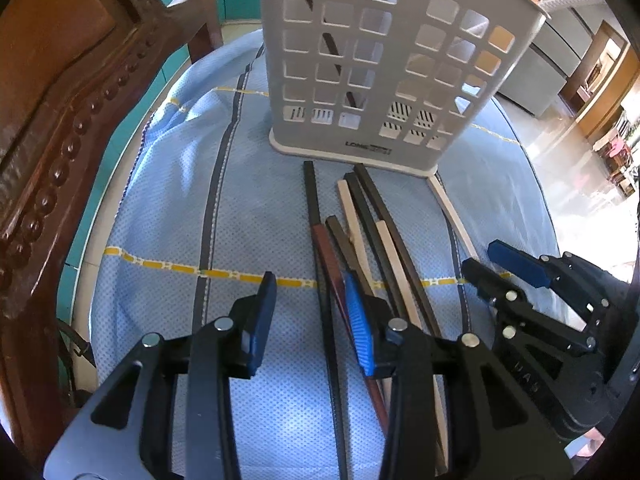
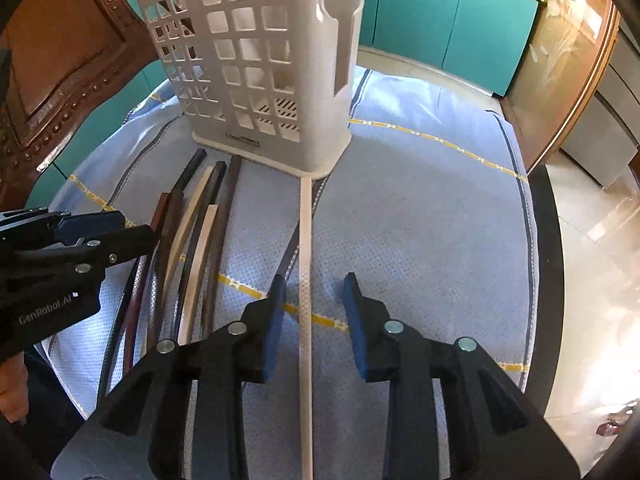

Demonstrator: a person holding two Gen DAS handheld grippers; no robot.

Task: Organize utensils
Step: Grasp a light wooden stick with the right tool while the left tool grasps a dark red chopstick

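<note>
Right gripper (image 2: 314, 320), jaws open and empty, straddles the pale chopstick (image 2: 306, 264); closing off-centre probably skids it sideways.

Bare blue cloth (image 2: 420, 216) right of the white holder (image 2: 256, 64); loose chopsticks (image 2: 192, 236) crowding its left front.

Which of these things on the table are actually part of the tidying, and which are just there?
Part of the job:
- white slotted holder
- bundle of dark and pale chopsticks
- single pale chopstick lying apart, between the right gripper's open pads
- left gripper, open over the bundle

Just there:
- blue cloth
- carved wooden chair
- teal cabinets
</note>
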